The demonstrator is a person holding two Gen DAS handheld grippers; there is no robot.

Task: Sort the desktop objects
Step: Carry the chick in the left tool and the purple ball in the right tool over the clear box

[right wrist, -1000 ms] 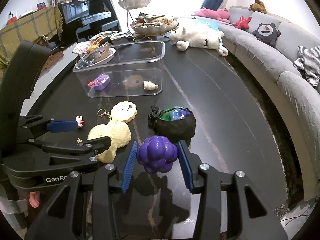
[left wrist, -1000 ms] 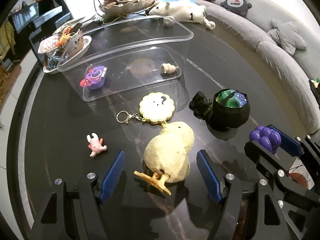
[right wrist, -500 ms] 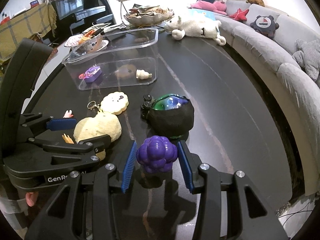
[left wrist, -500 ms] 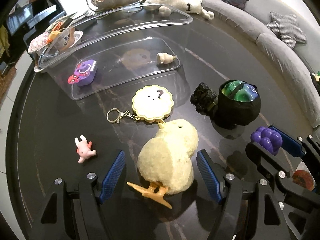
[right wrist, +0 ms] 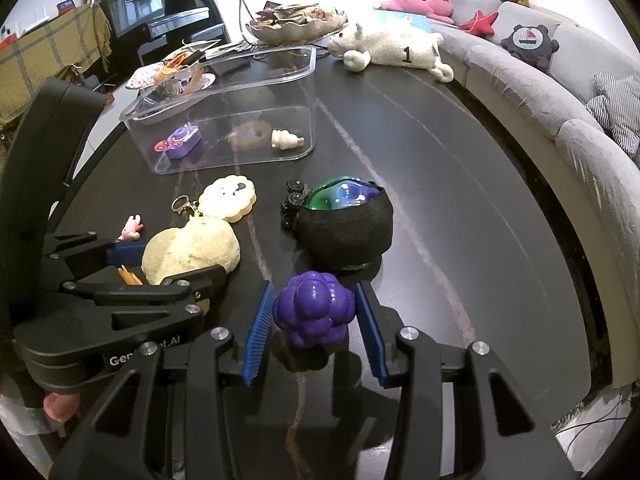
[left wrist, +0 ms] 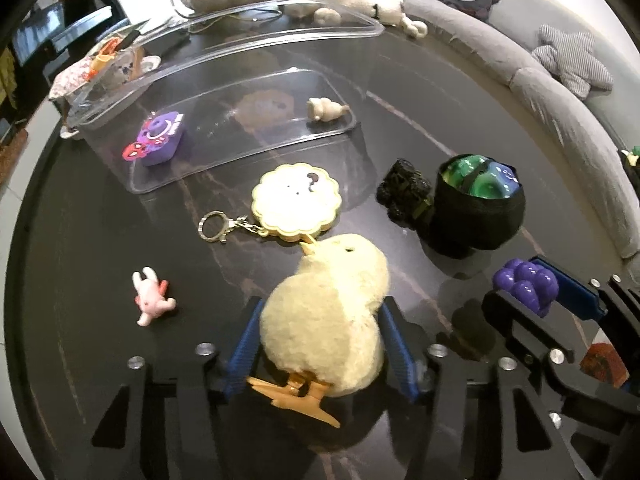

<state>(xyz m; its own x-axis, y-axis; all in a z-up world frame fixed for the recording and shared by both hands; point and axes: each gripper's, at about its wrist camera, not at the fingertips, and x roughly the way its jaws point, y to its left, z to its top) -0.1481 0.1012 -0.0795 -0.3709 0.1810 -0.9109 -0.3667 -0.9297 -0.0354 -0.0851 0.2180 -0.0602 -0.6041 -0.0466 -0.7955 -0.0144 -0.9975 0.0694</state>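
Plush chick (left wrist: 328,316): one, left gripper (left wrist: 320,352) closing, pads touching it | purple grape toy (right wrist: 314,308): one (knobbly), clamped in right gripper (right wrist: 314,330)

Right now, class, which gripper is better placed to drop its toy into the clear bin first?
Left, probably. Its gripper is closing around the yellow chick, on the clear bin side; the right gripper, with the purple grapes, sits farther away.

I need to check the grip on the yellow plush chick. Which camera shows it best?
The left wrist view: the yellow plush chick fills the space between the left gripper pads, which are closing on its body, orange feet toward the camera. The right wrist view shows only its side, partly hidden behind that gripper's finger.
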